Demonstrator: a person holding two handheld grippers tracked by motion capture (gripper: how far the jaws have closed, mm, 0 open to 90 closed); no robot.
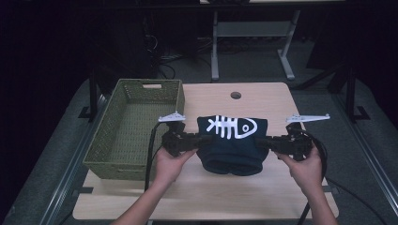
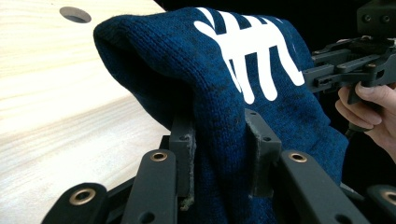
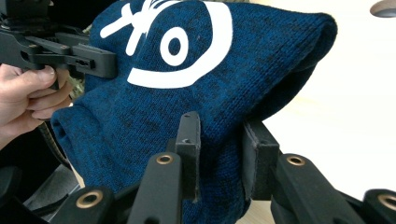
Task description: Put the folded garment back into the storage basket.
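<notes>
Tabletop (image 1: 263, 187) of pale wood, dark room, green basket (image 1: 136, 126) left.

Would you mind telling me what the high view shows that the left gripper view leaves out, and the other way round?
High view: the green basket left of the folded blue sweater, and the left gripper with its hand. Left gripper view: its own pads pinching the knit up close. Both share the sweater with its white fishbone print, the right gripper clamped on the opposite edge, the wooden table and its round hole.
</notes>
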